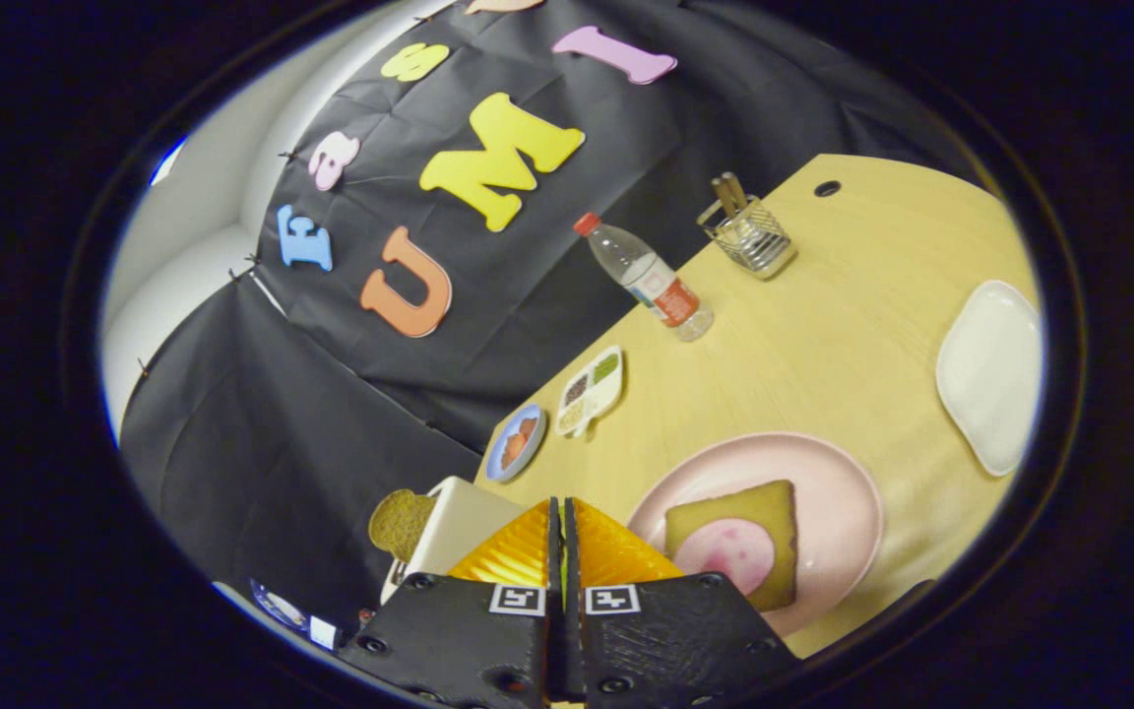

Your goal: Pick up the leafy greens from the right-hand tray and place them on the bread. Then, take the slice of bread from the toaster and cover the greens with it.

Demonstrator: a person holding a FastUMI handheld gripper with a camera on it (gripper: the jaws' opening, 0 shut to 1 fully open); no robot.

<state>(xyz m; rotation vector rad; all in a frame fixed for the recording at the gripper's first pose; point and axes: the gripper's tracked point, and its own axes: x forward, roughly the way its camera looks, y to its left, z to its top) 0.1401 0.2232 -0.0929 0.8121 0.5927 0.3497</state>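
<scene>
So the pale wood table (823, 335) has a smooth matte top and a small dark hole near its far corner. On it, at about 2 o'clock just off the gripper (564, 532), sits a round pink plate (838, 492), glossy, carrying a square slice of brown bread (774, 507) with a round pink slice of meat (729, 551) on top. The orange ribbed fingers (518, 551) are pressed flat together, and I can't make out anything caught between them. At 10 o'clock, right beside the fingertips, a rounded brown bread slice (400, 522) sticks out of the white toaster (464, 532). Out at 2 o'clock there's a white rounded-square tray (990, 374). Further off around 1 o'clock: a clear plastic bottle (646, 276) with a red cap, and a wire mesh holder (749, 236).
</scene>
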